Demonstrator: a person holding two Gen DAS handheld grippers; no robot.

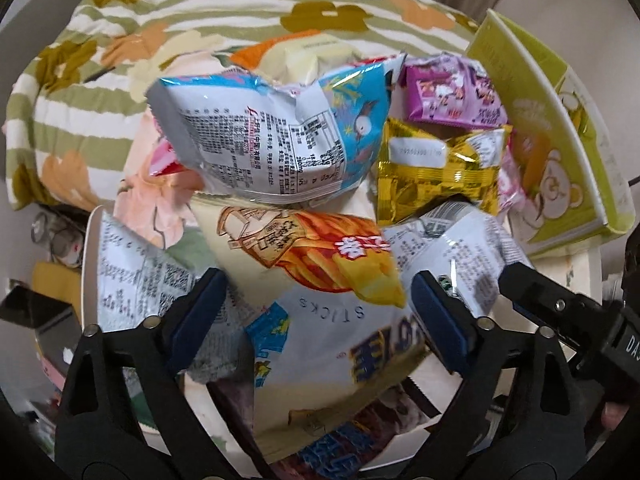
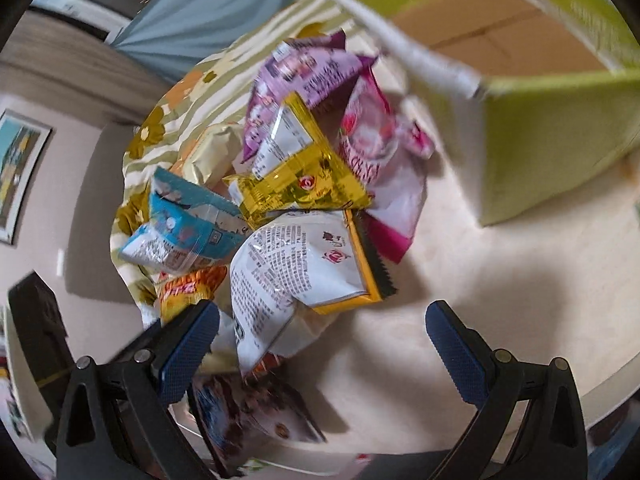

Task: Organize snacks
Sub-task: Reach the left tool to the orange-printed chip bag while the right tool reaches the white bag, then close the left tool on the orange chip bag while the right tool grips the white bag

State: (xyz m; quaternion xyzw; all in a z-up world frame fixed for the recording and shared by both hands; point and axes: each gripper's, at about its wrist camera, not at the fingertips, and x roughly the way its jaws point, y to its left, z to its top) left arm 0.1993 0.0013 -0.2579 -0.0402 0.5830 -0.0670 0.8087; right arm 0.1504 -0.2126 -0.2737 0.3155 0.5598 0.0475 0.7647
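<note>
Here, with both sets of fingers spread and gripping nothing over the snack pile on the worktop, the left gripper (image 1: 316, 312) should probably close squarely on the sticks bag (image 1: 320, 280) between them, then carry it to the green box (image 2: 540, 152).

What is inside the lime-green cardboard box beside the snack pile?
In the right wrist view the lime-green cardboard box stands open, showing only a bare brown cardboard floor, no snacks on it. Its near wall hides the front part of the floor, and blur hides fine detail.
</note>
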